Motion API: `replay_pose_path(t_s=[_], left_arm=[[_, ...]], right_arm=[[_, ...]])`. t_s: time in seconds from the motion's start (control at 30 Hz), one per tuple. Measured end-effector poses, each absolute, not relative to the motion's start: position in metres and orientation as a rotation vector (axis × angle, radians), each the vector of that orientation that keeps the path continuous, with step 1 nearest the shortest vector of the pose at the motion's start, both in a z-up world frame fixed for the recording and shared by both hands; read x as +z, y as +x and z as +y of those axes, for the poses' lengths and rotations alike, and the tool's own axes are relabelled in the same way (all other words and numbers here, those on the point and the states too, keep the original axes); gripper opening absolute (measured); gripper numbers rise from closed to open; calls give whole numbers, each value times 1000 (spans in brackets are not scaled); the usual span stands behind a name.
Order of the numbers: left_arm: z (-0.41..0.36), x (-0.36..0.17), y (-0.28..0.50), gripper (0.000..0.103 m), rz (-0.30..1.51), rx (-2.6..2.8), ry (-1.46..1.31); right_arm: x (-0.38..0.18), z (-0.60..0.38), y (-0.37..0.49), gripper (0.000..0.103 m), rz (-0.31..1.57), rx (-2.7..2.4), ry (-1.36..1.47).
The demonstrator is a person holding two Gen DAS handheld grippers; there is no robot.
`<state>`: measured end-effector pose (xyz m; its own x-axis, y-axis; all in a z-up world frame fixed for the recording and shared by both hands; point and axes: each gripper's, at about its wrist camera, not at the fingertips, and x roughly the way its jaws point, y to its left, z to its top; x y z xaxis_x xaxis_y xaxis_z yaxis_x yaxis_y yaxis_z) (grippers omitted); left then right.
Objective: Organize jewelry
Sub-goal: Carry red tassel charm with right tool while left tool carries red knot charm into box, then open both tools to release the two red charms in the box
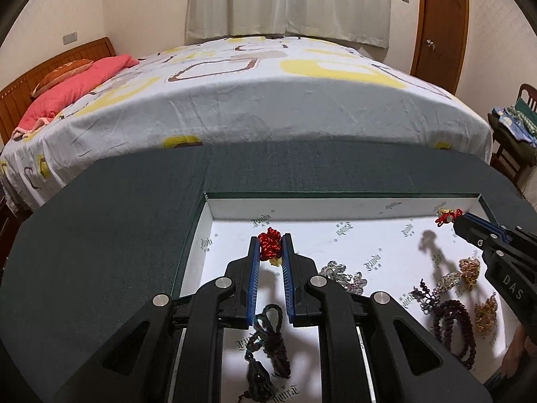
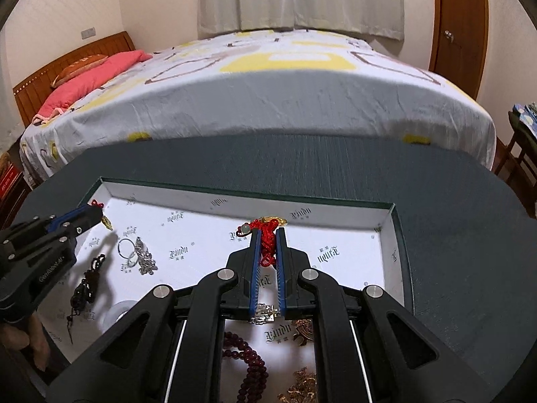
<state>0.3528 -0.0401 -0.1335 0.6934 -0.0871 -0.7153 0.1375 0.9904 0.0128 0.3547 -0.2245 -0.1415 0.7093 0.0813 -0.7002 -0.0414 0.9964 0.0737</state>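
A shallow white-lined tray (image 1: 231, 221) with a dark green rim is set on a dark green table surface (image 1: 117, 221), with a bed (image 1: 268, 100) beyond it. The left gripper (image 1: 270, 241) is clamped on a red knotted cord (image 1: 269, 242) near the tray's far left corner, a small yellow piece showing just below the knot. The right gripper (image 2: 266, 235) is likewise closed on a red cord ornament (image 2: 266, 241), from which a pale green bead (image 2: 245, 228) and a gold charm (image 2: 273, 220) are seen against the tray's far wall. Loose on the lining are a silver chain (image 1: 342, 275), dark red beads (image 1: 454, 329), gold pieces (image 1: 485, 312) and a dark tasselled cord (image 1: 268, 346).
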Motion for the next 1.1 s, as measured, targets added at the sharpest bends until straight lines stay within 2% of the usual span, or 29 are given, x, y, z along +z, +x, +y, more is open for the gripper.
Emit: replay_pose_path(t_s=[0.37, 0.43, 0.5, 0.6, 0.63, 0.7, 0.77, 1.03, 1.1], left_arm=[[-45, -141, 362, 15, 852, -112, 86], [-44, -141, 362, 15, 851, -110, 85], [-45, -141, 363, 16, 851, -109, 83], [-46, -141, 364, 16, 853, -107, 88], [-46, -141, 363, 18, 853, -103, 90], [-46, -139, 362, 45, 843, -95, 93], [-46, -135, 359, 56, 812, -90, 89], [-49, -132, 355, 61, 785, -88, 121], [-48, -131, 353, 65, 777, -89, 119]], right_arm=[[-144, -224, 358, 11, 803, 62, 58], [-144, -224, 359, 15, 805, 63, 57], [-143, -225, 359, 23, 800, 60, 61], [-144, -226, 358, 27, 799, 61, 66], [-144, -226, 357, 28, 797, 60, 68], [-143, -227, 357, 31, 794, 58, 70], [-142, -227, 357, 35, 791, 56, 69], [-138, -227, 352, 54, 761, 43, 70], [-137, -227, 351, 60, 756, 41, 69]])
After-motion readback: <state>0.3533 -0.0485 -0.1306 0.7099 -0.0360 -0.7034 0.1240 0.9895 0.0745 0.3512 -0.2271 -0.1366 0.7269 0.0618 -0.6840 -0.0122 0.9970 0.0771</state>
